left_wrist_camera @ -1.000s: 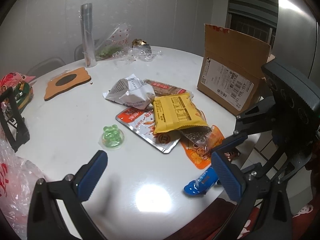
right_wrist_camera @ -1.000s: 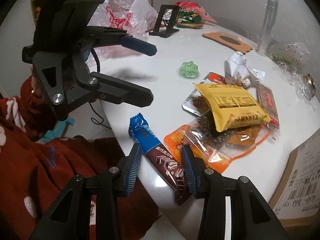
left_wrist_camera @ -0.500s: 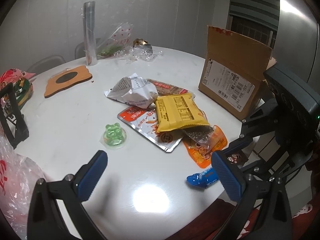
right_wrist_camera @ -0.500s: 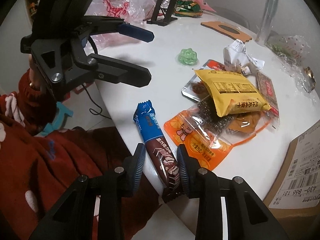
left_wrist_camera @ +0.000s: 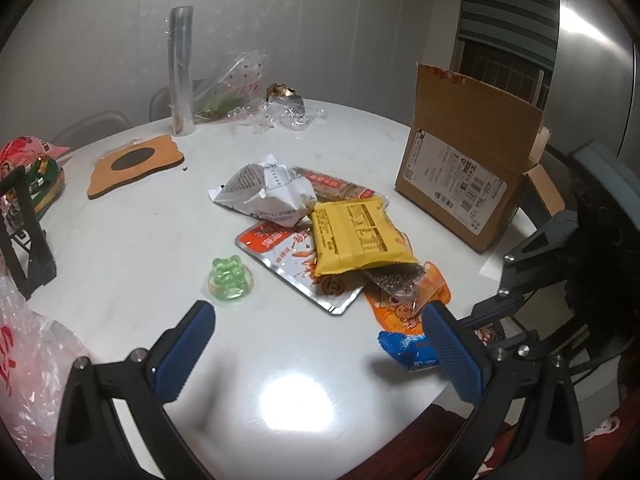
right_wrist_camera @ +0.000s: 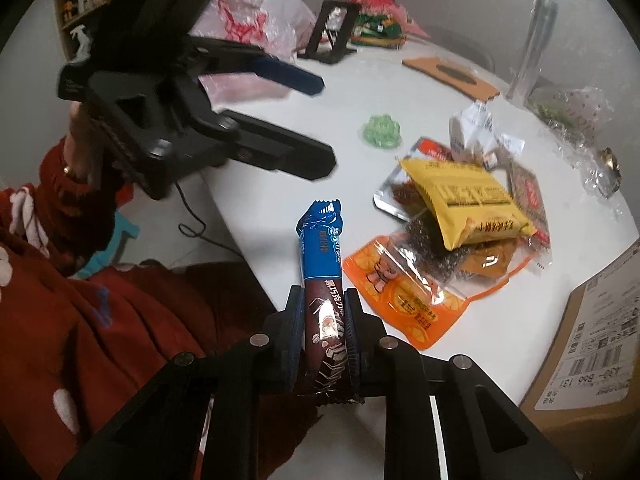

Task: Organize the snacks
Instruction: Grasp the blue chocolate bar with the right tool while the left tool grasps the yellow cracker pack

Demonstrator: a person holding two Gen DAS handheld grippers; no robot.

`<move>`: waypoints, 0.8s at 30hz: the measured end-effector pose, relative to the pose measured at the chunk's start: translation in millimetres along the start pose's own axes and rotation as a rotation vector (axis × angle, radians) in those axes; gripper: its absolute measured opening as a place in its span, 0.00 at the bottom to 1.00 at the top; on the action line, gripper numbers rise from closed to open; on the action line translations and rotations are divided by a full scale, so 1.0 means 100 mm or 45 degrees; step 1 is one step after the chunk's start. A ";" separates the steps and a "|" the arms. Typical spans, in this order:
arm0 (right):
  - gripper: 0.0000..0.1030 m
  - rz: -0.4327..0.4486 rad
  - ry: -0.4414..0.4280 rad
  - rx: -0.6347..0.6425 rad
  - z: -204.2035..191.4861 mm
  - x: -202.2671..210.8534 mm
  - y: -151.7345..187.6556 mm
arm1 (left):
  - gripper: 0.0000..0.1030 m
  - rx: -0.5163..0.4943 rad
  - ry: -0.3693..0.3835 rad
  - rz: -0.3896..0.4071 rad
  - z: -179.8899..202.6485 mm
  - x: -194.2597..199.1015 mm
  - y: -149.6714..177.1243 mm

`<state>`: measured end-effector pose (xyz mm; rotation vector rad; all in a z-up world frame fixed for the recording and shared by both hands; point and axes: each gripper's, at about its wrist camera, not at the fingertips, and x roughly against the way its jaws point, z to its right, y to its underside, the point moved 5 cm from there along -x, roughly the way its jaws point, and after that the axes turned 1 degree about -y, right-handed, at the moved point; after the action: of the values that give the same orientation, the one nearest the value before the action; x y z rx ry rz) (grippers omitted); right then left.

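Observation:
My right gripper is shut on a long blue and brown chocolate bar, lifted at the table's near edge; its blue end shows in the left wrist view. My left gripper is open and empty above the white table. A snack pile lies in the middle: a yellow packet, a white crumpled packet, a red and silver pouch, an orange bag. A green jelly cup sits apart to the left.
An open cardboard box stands at the right edge. A wooden coaster, a clear tube and plastic wrapping lie at the back. A black stand and plastic bags are at the left.
My right gripper closed on the chocolate bar and lifted it off the table, turning it upright in view. The left gripper stayed open and barely moved.

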<state>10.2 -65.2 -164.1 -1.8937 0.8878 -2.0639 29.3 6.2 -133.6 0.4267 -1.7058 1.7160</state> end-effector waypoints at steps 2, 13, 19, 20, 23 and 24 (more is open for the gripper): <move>0.14 0.032 0.030 -0.002 -0.03 0.07 -0.02 | 0.99 0.004 -0.003 0.008 -0.01 0.00 -0.03; 0.14 0.208 0.466 -0.374 0.28 0.51 0.05 | 0.99 0.007 0.055 0.023 0.09 -0.14 -0.24; 0.14 0.298 0.616 -0.584 0.40 0.55 0.28 | 0.97 -0.017 0.094 -0.047 0.28 -0.51 -0.38; 0.14 0.305 0.637 -0.597 0.41 0.55 0.31 | 0.97 -0.020 0.089 -0.061 0.31 -0.58 -0.41; 0.14 0.329 0.686 -0.653 0.45 0.47 0.35 | 0.97 -0.027 0.046 -0.094 0.33 -0.75 -0.46; 0.14 0.335 0.685 -0.669 0.48 0.44 0.36 | 0.97 -0.037 0.041 -0.106 0.33 -0.80 -0.48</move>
<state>39.9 -131.2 -147.0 -1.2910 1.8443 -2.3593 111.0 -48.3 -147.3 0.4485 -1.6650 1.6285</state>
